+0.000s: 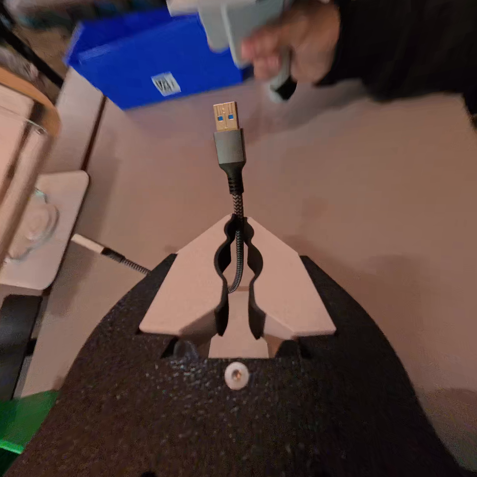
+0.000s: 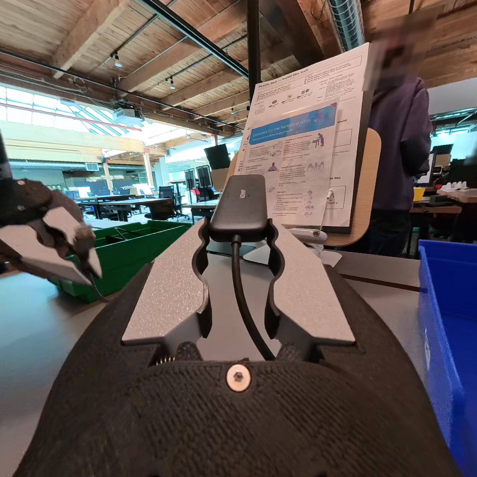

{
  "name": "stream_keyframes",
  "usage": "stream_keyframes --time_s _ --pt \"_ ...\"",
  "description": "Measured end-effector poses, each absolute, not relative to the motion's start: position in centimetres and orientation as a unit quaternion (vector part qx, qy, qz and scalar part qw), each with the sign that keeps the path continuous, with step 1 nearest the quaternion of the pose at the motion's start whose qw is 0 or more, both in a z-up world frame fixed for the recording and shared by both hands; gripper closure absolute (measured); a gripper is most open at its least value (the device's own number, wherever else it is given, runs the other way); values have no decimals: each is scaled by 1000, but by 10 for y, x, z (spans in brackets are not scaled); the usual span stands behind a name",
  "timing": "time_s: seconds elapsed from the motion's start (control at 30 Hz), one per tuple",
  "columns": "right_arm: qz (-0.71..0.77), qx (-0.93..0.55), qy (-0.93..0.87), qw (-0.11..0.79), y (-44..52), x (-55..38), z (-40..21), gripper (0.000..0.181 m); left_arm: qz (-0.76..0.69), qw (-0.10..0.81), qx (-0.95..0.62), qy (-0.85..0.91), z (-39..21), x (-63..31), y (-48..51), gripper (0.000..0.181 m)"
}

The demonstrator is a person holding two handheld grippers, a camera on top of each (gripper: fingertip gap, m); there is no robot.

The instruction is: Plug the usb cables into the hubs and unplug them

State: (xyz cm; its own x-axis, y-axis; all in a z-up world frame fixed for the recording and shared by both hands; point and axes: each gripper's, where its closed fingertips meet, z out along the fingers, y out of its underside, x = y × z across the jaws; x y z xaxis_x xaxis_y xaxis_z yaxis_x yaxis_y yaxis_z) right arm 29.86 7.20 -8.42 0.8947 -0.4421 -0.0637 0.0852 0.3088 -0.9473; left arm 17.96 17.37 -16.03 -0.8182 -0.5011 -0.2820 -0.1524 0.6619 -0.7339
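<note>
The left gripper [image 1: 238, 219] was pinched shut on a braided usb cable [image 1: 238, 247], its two pale fingers meeting at the tips around the grey-and-black weave. The cable ran up between the black scalloped pads and stood out past the fingertips, nearly straight and in line with the fingers. It ended in a grey metal sleeve with a black strain relief and a gold-coloured plug [image 1: 225, 117] showing two small blue squares on its flat face. The plug hung clear of the pale table [image 1: 361, 206], touching nothing. Beyond it sat a blue bin [image 1: 144, 64], and at upper right a person's hand [image 1: 296, 49] held the other gripper's grey handle, blurred.

The right gripper [image 2: 238, 227] was closed part-way on a black hub [image 2: 238, 204], a flat slab with rounded corners, clamped at its near end between the fingertips and reaching forward and upward beyond them. A smooth black lead [image 2: 242, 289] left the hub's near edge and curved back between the fingers toward the gripper body. To the left the left gripper appeared, blurred, its tips pointing down over a green bin [image 2: 129, 247]. Behind the hub stood a wooden stand [image 2: 366, 180] bearing printed sheets [image 2: 296, 160], the blue bin lay at the right edge, and a person in a dark hooded top [image 2: 397, 144] stood past the stand
</note>
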Motion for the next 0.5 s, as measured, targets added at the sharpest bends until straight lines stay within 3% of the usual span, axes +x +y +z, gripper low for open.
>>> stream_keyframes --time_s 0.2,0.37,0.5 --pt "-93 -545 164 817 73 293 -80 137 -294 168 -192 921 -221 186 149 179" --pt "-79 -533 163 827 68 293 -74 137 -229 167 -181 942 -260 196 141 178" --pt "-78 -535 169 824 69 296 -77 137 -273 156 -194 929 -261 201 125 178"
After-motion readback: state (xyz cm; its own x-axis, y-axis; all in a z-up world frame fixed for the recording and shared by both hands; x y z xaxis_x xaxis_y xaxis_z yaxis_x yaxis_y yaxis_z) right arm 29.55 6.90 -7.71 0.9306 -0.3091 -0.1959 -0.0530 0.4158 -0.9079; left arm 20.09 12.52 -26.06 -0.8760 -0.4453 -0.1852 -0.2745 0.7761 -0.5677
